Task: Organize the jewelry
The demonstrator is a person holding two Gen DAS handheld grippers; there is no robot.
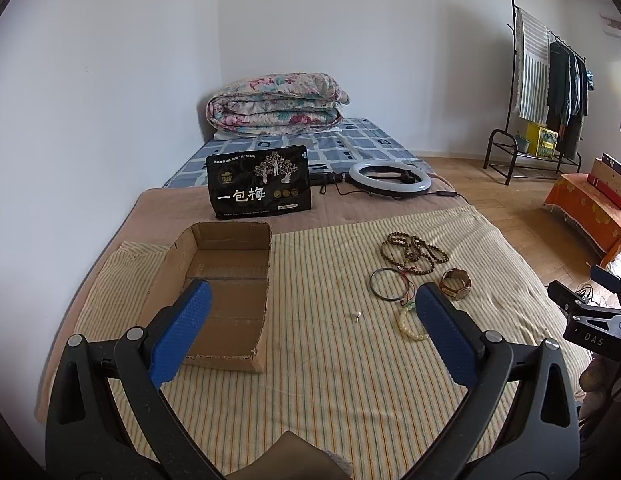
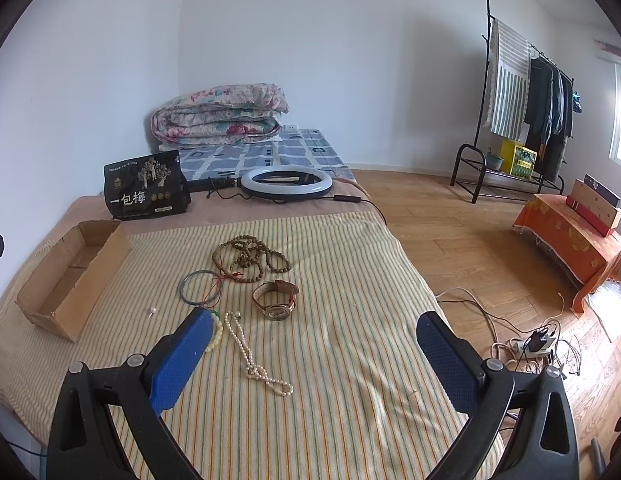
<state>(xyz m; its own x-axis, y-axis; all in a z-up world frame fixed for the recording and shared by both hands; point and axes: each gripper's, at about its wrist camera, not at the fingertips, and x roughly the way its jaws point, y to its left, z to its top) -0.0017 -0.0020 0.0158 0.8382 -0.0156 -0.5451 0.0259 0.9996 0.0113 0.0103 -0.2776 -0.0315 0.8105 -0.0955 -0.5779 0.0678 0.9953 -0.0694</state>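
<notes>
The left gripper (image 1: 312, 304) and the right gripper (image 2: 314, 336) both have the jaws spread wide and hold nothing.

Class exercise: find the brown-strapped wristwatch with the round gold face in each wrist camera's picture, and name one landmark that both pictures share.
Left wrist view: the brown-strapped wristwatch with the round gold face lies right of centre, just beyond the right fingertip.
Right wrist view: the watch lies near the centre, between the fingers.
Shared landmark: the open brown cardboard box, left of the watch in both.
</notes>
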